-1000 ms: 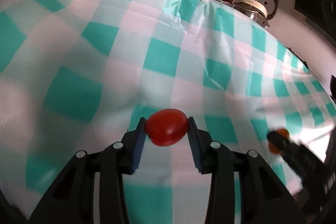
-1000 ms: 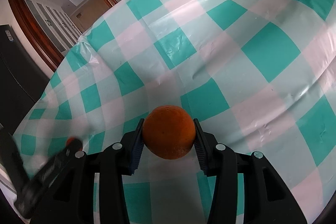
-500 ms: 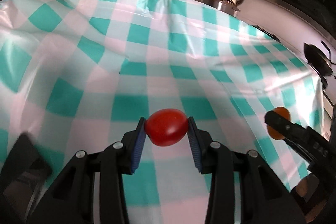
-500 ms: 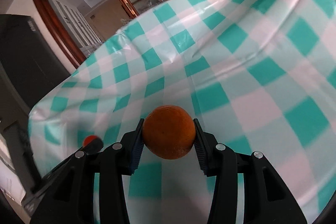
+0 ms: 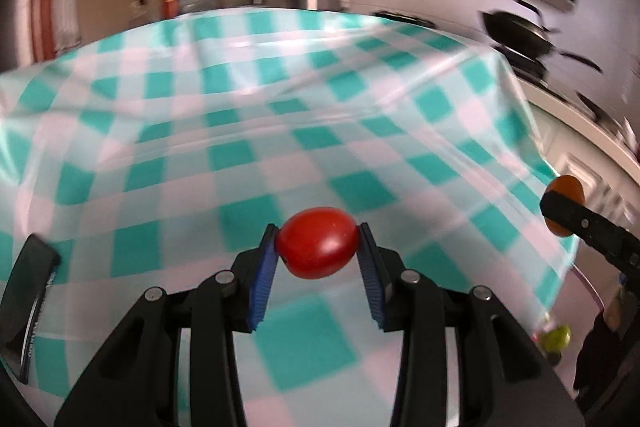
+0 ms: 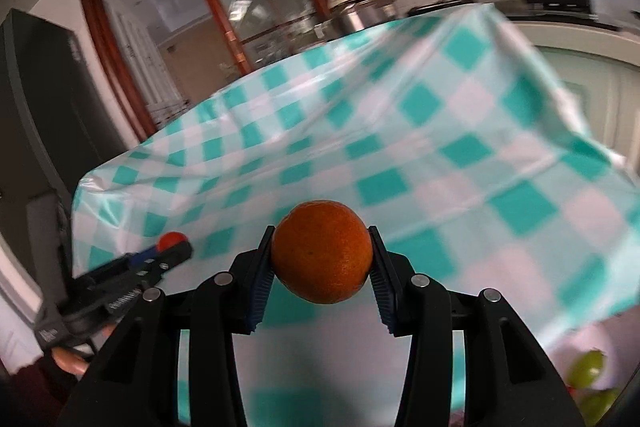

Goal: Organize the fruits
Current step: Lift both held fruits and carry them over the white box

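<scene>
My left gripper [image 5: 318, 249] is shut on a red tomato [image 5: 317, 243] and holds it above the teal-and-white checked tablecloth [image 5: 280, 131]. My right gripper [image 6: 321, 261] is shut on an orange [image 6: 321, 257], also held above the cloth [image 6: 440, 167]. In the left wrist view the right gripper and its orange [image 5: 564, 205] show at the right edge. In the right wrist view the left gripper with the tomato [image 6: 172, 239] shows at lower left. Green fruits [image 6: 586, 373] lie at the lower right, also seen in the left wrist view [image 5: 557, 338].
A steel pot [image 6: 362, 9] stands beyond the table's far edge. A black pan [image 5: 518, 35] sits on a counter at the right. A dark flat object [image 5: 30, 303] lies at the table's left. The cloth hangs over the right edge.
Both grippers have lifted and pulled back from the cloth with their fruits still held. More of the table, its right edge and the green fruits have come into view.
</scene>
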A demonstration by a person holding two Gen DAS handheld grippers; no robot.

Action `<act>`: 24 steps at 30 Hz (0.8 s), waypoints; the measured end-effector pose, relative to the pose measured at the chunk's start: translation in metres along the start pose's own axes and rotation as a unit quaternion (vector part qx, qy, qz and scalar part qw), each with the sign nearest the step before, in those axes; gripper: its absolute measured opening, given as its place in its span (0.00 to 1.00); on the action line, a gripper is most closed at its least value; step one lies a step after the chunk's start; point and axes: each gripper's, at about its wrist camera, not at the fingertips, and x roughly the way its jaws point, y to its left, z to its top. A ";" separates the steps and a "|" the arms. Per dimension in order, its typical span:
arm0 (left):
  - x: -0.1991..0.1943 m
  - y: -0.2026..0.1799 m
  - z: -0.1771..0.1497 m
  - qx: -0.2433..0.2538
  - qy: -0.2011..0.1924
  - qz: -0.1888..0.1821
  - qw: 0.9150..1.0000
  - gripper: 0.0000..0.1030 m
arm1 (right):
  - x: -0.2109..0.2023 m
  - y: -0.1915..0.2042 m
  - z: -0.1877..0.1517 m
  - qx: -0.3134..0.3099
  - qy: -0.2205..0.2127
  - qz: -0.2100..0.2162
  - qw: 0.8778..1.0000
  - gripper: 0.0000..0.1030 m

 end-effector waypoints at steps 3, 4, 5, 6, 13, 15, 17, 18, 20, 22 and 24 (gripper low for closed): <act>-0.002 -0.030 -0.003 0.031 0.007 -0.020 0.999 0.39 | -0.025 -0.034 -0.009 0.014 -0.008 -0.034 0.999 0.43; -0.003 -0.044 -0.004 0.045 0.010 -0.029 0.999 0.39 | -0.032 -0.043 -0.011 0.018 -0.010 -0.043 0.999 0.43; -0.003 -0.055 -0.006 0.056 0.013 -0.037 0.998 0.39 | -0.042 -0.059 -0.016 0.029 -0.013 -0.057 0.998 0.43; -0.003 -0.070 -0.008 0.070 0.019 -0.047 0.996 0.39 | -0.049 -0.070 -0.020 0.036 -0.015 -0.067 0.997 0.43; 0.007 -0.148 -0.028 0.155 0.060 -0.099 0.981 0.39 | -0.081 -0.150 -0.057 0.108 -0.009 -0.137 0.985 0.43; 0.010 -0.175 -0.036 0.184 0.075 -0.116 0.973 0.39 | -0.085 -0.171 -0.070 0.123 0.005 -0.166 0.978 0.43; 0.012 -0.196 -0.044 0.211 0.083 -0.128 0.966 0.39 | -0.086 -0.184 -0.079 0.131 0.019 -0.186 0.974 0.43; 0.013 -0.206 -0.047 0.224 0.087 -0.134 0.961 0.39 | -0.086 -0.192 -0.084 0.136 0.029 -0.199 0.970 0.43; 0.014 -0.233 -0.059 0.259 0.096 -0.152 0.949 0.39 | -0.084 -0.206 -0.095 0.149 0.050 -0.219 0.963 0.43; 0.016 -0.253 -0.070 0.288 0.100 -0.162 0.939 0.39 | -0.082 -0.223 -0.106 0.167 0.075 -0.236 0.954 0.43; 0.020 -0.271 -0.082 0.313 0.109 -0.172 0.928 0.39 | -0.080 -0.233 -0.115 0.178 0.091 -0.251 0.947 0.43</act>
